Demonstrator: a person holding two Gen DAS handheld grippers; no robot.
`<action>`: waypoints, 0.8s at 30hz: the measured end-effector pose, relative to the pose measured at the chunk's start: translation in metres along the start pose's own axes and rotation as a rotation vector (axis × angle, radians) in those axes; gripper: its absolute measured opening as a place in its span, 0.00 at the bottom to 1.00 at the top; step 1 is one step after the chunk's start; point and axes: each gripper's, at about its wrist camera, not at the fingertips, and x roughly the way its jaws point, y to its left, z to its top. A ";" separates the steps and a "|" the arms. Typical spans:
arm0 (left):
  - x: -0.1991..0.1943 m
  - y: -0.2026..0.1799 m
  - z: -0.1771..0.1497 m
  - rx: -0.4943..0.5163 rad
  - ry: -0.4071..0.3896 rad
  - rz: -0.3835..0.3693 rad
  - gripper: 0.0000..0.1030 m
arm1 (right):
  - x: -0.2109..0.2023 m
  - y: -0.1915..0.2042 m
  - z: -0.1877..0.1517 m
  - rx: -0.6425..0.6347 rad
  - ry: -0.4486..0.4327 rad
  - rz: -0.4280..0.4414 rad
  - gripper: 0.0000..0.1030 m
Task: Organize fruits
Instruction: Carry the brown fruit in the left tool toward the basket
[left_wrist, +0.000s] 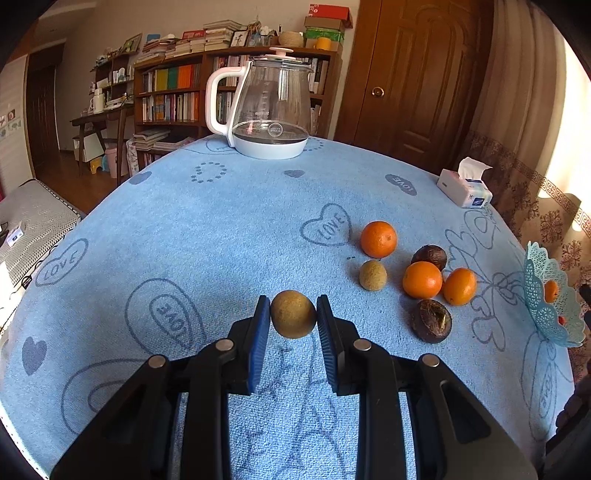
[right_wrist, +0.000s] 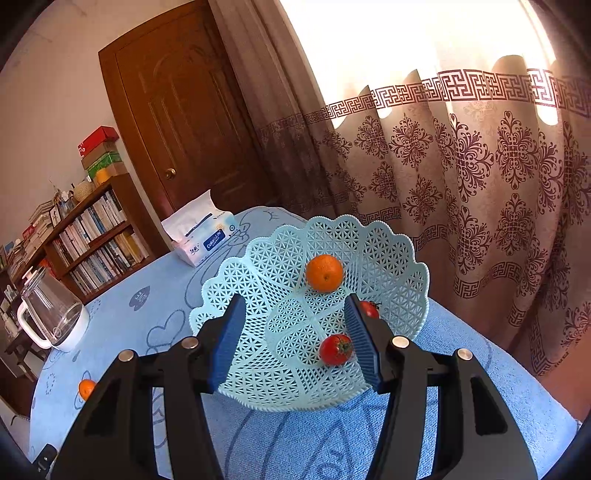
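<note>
1. In the left wrist view, the left gripper (left_wrist: 293, 319) is clamped on a small round brown fruit (left_wrist: 293, 314). Its blue pads press on both sides of the fruit, right at the middle.
2. The brown fruit looks light and hard, with a dry, rough skin. It is round, so it could roll or pop out. I think holding it at its widest part, as it is held here, is the safe way.
3. More fruit lies on the blue table (left_wrist: 207, 229) to the right: three oranges (left_wrist: 422, 279), two dark fruits (left_wrist: 431, 320) and another brown one (left_wrist: 373, 275). They sit close together, some touching.
4. In the right wrist view, the right gripper (right_wrist: 293, 345) has its fingers apart and holds nothing. It hangs over the lacy blue basket (right_wrist: 388, 251).
5. The basket holds one orange (right_wrist: 324, 273) and two red tomatoes (right_wrist: 335, 349). The tomatoes look soft, so they need a gentle squeeze.
</note>
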 end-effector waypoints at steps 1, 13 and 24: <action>-0.003 -0.008 0.002 0.017 -0.009 -0.009 0.26 | -0.001 -0.001 0.001 -0.007 -0.003 -0.001 0.56; -0.019 -0.111 0.015 0.186 -0.053 -0.182 0.26 | 0.000 -0.036 0.023 -0.057 -0.044 -0.083 0.58; -0.015 -0.224 0.011 0.384 -0.054 -0.388 0.26 | 0.003 -0.043 0.013 0.014 -0.043 -0.082 0.63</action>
